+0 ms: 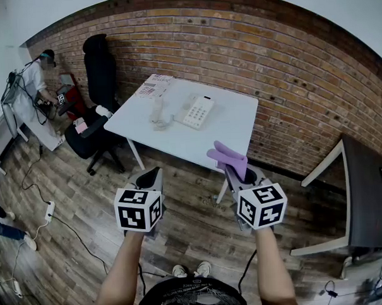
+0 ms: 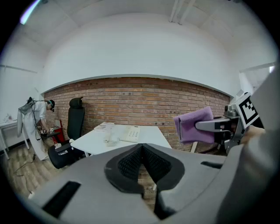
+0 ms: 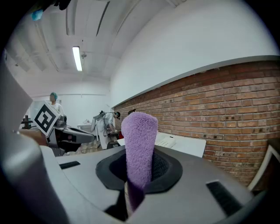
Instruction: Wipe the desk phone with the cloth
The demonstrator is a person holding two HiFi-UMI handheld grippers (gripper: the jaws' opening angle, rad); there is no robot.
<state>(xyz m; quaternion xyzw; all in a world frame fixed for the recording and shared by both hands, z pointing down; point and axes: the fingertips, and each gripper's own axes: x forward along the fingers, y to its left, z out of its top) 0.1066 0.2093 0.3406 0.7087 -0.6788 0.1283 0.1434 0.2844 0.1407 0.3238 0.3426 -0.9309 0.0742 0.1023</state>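
Purple cloth (image 1: 229,158) stood clamped in your right gripper (image 1: 240,173); your left gripper (image 1: 150,178) was closed on nothing. The desk phone (image 1: 197,111) lay well ahead on the white table (image 1: 237,131), lengthwise away from you, marginally nearer the right gripper

The cloth (image 3: 139,140) is a purple, fuzzy, deep-napped fabric. The desk phone (image 1: 198,111) looks like smooth off-white plastic, and the table (image 1: 237,124) has a matt white top. The left gripper (image 2: 141,153) and right gripper (image 3: 140,168) have matt grey plastic shells with black ribbed pads (image 2: 127,164). The wall (image 1: 288,68) is rough red brick and the floor (image 1: 69,249) is wood-grain plank.
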